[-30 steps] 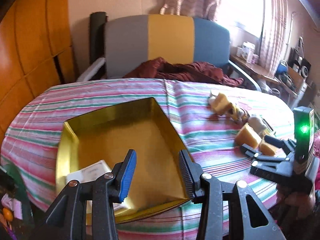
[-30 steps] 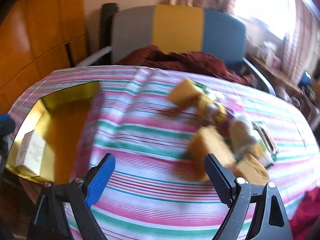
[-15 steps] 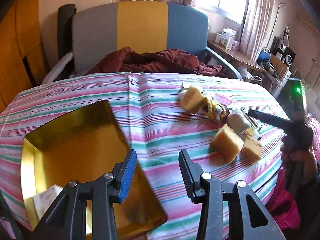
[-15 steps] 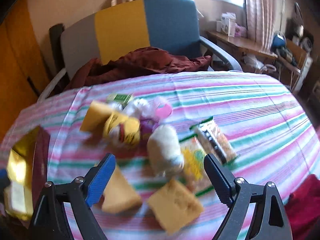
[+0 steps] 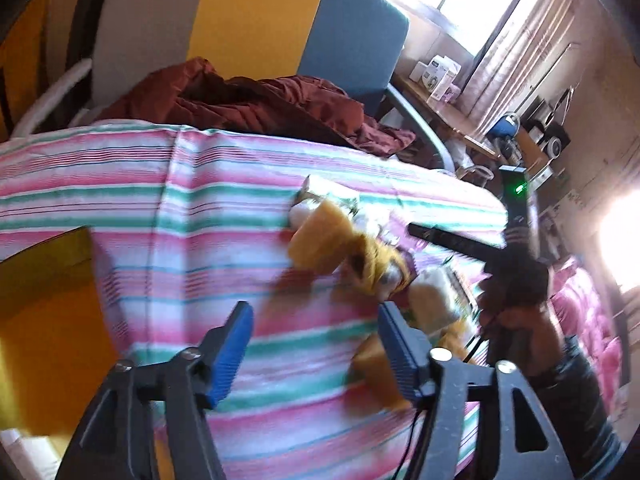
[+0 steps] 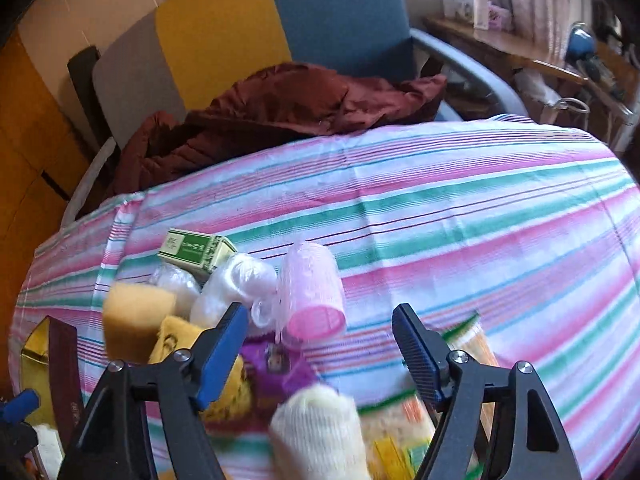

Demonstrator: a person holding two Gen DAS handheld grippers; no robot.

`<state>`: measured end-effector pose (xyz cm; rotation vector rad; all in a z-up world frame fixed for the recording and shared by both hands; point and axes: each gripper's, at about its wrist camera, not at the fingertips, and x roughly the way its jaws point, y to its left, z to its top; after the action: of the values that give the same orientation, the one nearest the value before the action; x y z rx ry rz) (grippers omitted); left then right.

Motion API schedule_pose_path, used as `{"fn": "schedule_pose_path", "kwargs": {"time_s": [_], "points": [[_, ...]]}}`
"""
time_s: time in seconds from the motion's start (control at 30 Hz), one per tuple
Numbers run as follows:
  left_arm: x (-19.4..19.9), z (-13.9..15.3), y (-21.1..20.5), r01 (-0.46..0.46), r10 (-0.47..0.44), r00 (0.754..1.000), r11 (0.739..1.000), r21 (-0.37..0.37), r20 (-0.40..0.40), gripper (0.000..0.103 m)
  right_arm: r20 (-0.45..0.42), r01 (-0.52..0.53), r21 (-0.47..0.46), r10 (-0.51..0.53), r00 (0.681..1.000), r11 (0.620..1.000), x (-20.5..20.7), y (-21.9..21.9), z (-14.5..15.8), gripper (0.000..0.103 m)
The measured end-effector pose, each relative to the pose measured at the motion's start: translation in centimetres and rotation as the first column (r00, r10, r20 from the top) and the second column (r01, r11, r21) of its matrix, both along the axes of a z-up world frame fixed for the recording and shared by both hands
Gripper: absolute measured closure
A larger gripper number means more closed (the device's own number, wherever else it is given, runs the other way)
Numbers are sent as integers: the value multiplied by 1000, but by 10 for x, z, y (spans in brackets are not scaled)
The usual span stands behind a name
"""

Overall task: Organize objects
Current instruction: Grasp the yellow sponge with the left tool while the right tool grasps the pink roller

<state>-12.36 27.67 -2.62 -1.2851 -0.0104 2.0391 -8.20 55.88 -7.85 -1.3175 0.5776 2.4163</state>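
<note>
On-table status, both wrist views, some blur:
Table edge: I'm seeing the striped tablecloth (image 6: 460, 208) curving off toward the chair (image 5: 256, 20) at the far side; a maroon garment (image 6: 280, 108) is lying on the seat, touching that edge.
Open room: right half of the cloth in the right wrist view is lying bare; the strip between the gold tray (image 5: 44, 312) and the pile is also showing bare in the left wrist view.
Left gripper (image 5: 316, 348): jaws are opening, standing wide, nothing between the pads; I'm hovering it over bare cloth, with a yellow sponge block (image 5: 376, 372) just behind the right finger.
Right gripper (image 6: 320, 344): jaws are closing but still apart, pads pressing nothing; a pink hair roller (image 6: 314, 292) and a purple packet (image 6: 280, 364) are lying between the fingers, a cream roll (image 6: 320, 432) nearer the camera.
Pile: a green-and-white carton (image 6: 196, 250), white plastic bags (image 6: 232, 288), a second sponge (image 6: 136, 316) and a yellow cloth (image 6: 176, 336) are sitting packed together, touching.
Tray: sitting at the left table edge, well apart from the pile; a pale box corner (image 5: 24, 448) is showing inside at its near end, rest cropped.
Right side: snack packets (image 6: 404, 420) are lying under the right finger, blurred.
</note>
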Motion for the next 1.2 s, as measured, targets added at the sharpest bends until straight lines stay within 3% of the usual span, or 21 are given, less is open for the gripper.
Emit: {"fn": "schedule_pose_path", "kwargs": {"time_s": [0.03,0.1,0.13,0.33,0.57,0.7,0.77,0.8,0.9,1.2], "points": [[-4,-2,4,-5,5,1000,1000,2,4,31,9,-13,-5,13,1000,1000,-4,1,-4,35],[-16,-9,14,-12,11,999,1000,23,37,30,27,-51,-28,52,998,998,-10,3,-12,57],[-22,-14,18,-14,13,998,999,32,57,28,21,-65,-31,66,998,997,-10,3,-13,61],[-54,-34,39,-55,42,986,995,81,160,20,-18,-59,1,59,998,998,5,10,-6,62],[-82,-67,53,-161,107,934,978,135,340,17,-90,-37,32,40,995,999,26,18,11,62],[-84,-81,68,-153,99,922,981,119,373,18,-130,-39,48,45,990,998,34,17,19,62],[-81,-85,75,-140,97,925,986,90,369,26,-166,-41,36,46,985,999,39,17,22,62],[-79,-86,76,-132,93,928,988,85,361,40,-192,-44,16,47,980,999,41,18,25,62],[-70,-86,75,-103,68,940,991,88,334,43,-255,-65,-60,47,966,996,48,20,30,62],[-42,-45,34,-73,50,978,991,110,201,45,-277,-103,-42,88,957,994,56,-6,51,62]]}}
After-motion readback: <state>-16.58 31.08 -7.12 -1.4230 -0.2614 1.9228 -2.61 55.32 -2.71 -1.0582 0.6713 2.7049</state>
